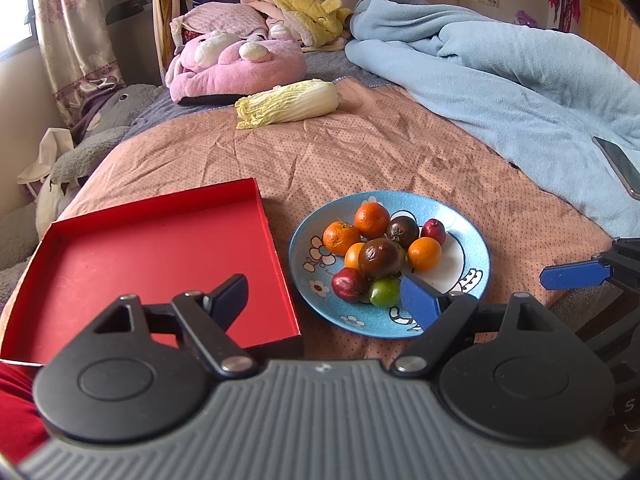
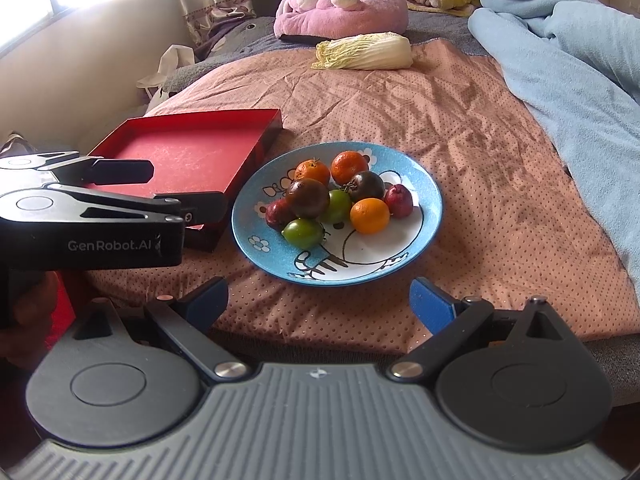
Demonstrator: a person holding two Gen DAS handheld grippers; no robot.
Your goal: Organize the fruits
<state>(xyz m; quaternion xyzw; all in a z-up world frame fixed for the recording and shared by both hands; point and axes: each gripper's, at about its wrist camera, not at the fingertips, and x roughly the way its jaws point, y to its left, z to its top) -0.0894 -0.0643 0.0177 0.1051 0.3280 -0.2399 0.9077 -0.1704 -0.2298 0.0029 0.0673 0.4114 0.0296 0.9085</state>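
Note:
A blue cartoon plate (image 1: 464, 280) (image 2: 384, 264) on the pink bedspread holds several fruits: oranges (image 1: 372, 220) (image 2: 369, 215), dark tomatoes (image 1: 380, 258) (image 2: 308, 198), dark red plums (image 1: 350, 284) (image 2: 399, 200) and green ones (image 1: 385, 293) (image 2: 303, 232). Left of it lies an empty red tray (image 1: 140, 248) (image 2: 192, 148). My left gripper (image 1: 324, 300) (image 2: 180, 188) hovers open over the tray's near right corner and the plate's near edge. The right gripper (image 2: 318, 300) stands open just short of the plate; one of its blue fingers (image 1: 576, 274) shows in the left wrist view.
A napa cabbage (image 1: 288, 102) (image 2: 364, 53) lies farther up the bed. Pink plush cushion (image 1: 236, 64) and yellow plush behind it. A light blue blanket (image 1: 520, 80) (image 2: 580, 60) is heaped on the right, with a phone (image 1: 620, 166) on it.

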